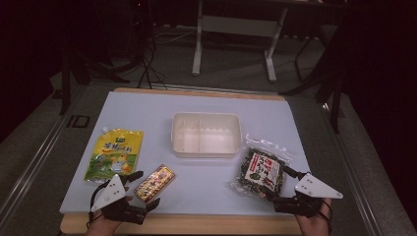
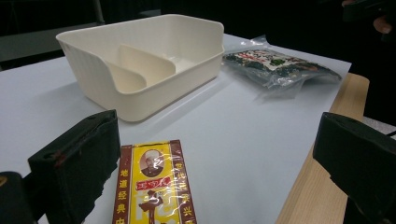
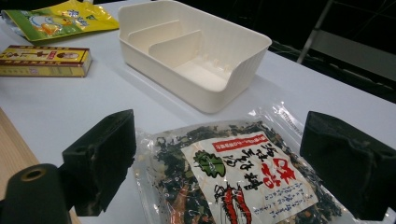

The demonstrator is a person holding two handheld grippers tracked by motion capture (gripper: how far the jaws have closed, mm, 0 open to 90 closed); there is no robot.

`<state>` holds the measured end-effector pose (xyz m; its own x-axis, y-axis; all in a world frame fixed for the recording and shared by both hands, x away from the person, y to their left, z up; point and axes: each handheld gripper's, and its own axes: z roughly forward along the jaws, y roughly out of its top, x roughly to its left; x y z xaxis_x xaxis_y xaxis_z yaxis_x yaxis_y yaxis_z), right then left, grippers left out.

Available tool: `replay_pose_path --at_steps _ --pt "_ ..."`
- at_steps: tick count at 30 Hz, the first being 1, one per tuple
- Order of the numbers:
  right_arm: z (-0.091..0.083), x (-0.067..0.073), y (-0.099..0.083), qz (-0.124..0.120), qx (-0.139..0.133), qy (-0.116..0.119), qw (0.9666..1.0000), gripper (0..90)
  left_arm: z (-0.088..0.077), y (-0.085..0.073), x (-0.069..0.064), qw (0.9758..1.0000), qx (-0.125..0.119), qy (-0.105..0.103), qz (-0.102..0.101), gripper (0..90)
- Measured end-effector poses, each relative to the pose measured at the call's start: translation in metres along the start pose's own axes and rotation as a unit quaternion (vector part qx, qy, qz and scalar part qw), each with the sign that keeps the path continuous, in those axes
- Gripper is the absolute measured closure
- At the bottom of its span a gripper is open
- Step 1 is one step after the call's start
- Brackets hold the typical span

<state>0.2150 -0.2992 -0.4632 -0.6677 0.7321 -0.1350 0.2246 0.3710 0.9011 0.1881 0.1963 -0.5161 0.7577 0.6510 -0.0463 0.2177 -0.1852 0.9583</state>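
1. I am holding the left tool (image 1: 146, 191) at the near edge of the table (image 1: 206, 191), jaws spread wide and gripping nothing, one on each side of the near end of the yellow-and-red box (image 1: 155, 182), which is lying flat on the white sheet.
2. I am keeping the right tool (image 1: 280, 184) at the near right corner, also released, its jaws straddling the near part of the seaweed packet (image 1: 260, 172); in the right gripper view (image 3: 219, 186) the pads are standing clear of the film.
3. I am judging the step in hand to be the approach to a pick on each side. To do it well I am planning to lower each tool until the pads are bracketing the item's sides, centre the box between the jaws, and close squarely across its narrow width.
4. The packet is soft and slippery, so I am aiming at the filled body, not the loose clear edge, which could slide out.
5. Farther off, the cream bin (image 1: 206, 134) is sitting mid-table, seemingly divided into three compartments, though the partitions are hard to read from above; nothing is lying inside.
6. The yellow pouch (image 1: 114, 154) is lying flat just beyond the left tool, apart from the box.
7. I am counting: one box, one seaweed packet, one pouch, one bin, two tools.
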Motion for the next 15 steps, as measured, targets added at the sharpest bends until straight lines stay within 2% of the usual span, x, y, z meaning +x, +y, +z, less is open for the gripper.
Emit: replay_pose_path --at_steps 5,7,12,13,15 --pt "-0.0013 -0.0008 0.0003 0.005 -0.001 -0.005 1.0000 10.6 0.0004 0.0000 -0.0003 1.0000 0.002 0.001 0.002 1.1" --pt "-0.0023 -0.0017 0.0008 0.011 -0.010 -0.002 0.9999 10.6 0.0006 0.0001 -0.0006 1.0000 0.002 0.001 0.003 1.1" --pt "-0.0030 0.0003 0.0029 -0.001 -0.017 0.004 0.9998 10.6 0.0002 0.0001 -0.0004 1.0000 -0.001 -0.001 0.002 1.1" --pt "-0.0015 0.0026 0.0043 -0.004 -0.013 0.013 0.9998 10.6 0.0001 0.0003 -0.0006 1.0000 -0.003 -0.002 0.002 1.1" --pt "-0.0008 0.0052 0.0069 -0.007 -0.006 0.015 0.9998 10.7 -0.0001 0.0006 -0.0008 0.9999 -0.008 -0.007 0.000 1.1"
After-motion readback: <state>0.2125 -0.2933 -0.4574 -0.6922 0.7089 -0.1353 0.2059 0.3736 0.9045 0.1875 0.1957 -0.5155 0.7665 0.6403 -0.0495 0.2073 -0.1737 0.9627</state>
